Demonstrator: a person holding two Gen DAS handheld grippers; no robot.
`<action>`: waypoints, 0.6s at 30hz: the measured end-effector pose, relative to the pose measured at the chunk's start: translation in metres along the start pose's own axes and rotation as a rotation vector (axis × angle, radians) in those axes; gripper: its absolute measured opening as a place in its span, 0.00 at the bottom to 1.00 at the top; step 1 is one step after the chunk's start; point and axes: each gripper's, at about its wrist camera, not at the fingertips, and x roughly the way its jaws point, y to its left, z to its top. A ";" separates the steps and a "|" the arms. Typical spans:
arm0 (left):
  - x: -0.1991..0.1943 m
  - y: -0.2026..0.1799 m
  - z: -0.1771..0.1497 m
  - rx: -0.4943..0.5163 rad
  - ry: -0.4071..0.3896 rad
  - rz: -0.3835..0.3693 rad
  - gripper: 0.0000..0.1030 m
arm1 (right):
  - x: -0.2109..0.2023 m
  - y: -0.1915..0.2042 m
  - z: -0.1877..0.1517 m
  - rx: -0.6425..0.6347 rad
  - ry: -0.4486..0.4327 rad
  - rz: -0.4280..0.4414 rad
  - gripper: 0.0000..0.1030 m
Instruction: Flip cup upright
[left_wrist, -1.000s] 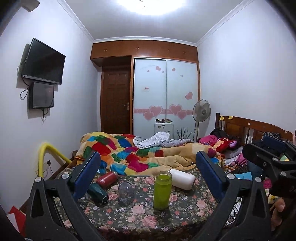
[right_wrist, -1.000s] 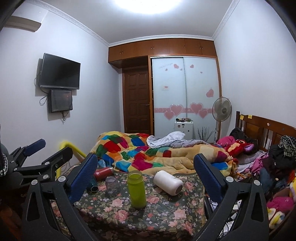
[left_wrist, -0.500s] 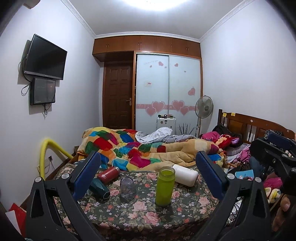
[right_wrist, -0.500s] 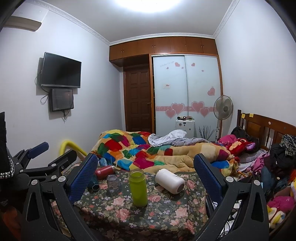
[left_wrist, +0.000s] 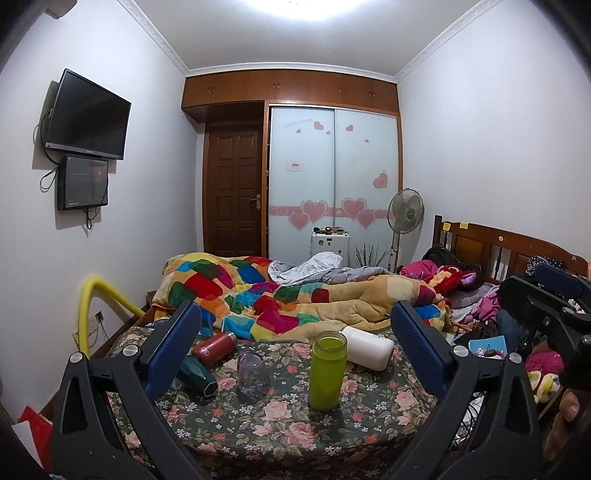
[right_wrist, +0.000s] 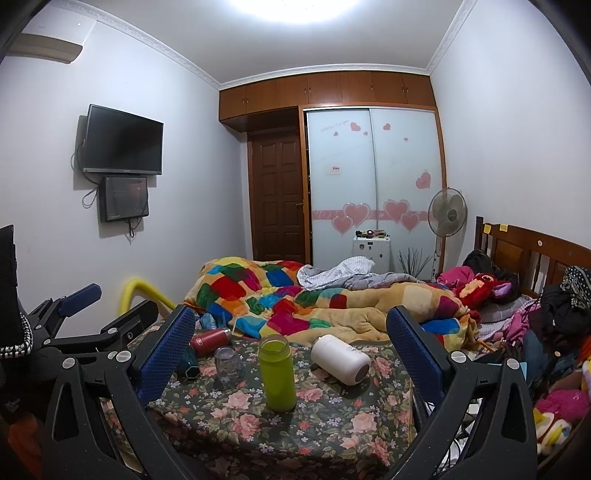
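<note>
Well apart, the blue-padded fingers (left_wrist: 173, 350) of the left gripper (left_wrist: 295, 343) stand spread wide with nothing between them, raised above the near edge of the flower-patterned tabletop (left_wrist: 280, 424). Likewise the right gripper (right_wrist: 291, 347) has its blue fingers (right_wrist: 413, 354) parted and empty over the same cloth; the left gripper also shows at the left margin of the right wrist view, and the right gripper at the right margin of the left wrist view.

Between the spread fingers, near the middle of the tabletop, stands a tall lime-green bottle (left_wrist: 327, 369) upright with its mouth open to the ceiling. Just to its left sits the small clear glass cup (left_wrist: 252, 373), resting mouth down on the cloth with its base on top. Left of that lies a dark teal flask (left_wrist: 197, 374) on its side, partly hidden behind the left finger, and behind it a red metal bottle (left_wrist: 214, 342) also lies on its side. To the right of the green bottle, a white cylindrical container (right_wrist: 340, 353) lies on its side, its flat end towards the right wrist camera.

Beyond the tabletop, a bright patchwork blanket (left_wrist: 258, 291) is heaped on the wooden-framed bed (left_wrist: 517, 251).
</note>
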 end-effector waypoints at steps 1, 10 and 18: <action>0.001 0.000 0.000 0.001 0.000 -0.002 1.00 | 0.000 0.001 0.000 0.001 0.001 0.001 1.00; 0.000 -0.001 -0.001 0.006 -0.003 -0.010 1.00 | 0.000 0.002 -0.002 0.002 0.003 0.004 1.00; 0.001 -0.004 0.000 0.007 0.002 -0.015 1.00 | 0.000 0.003 -0.002 0.004 0.004 0.003 1.00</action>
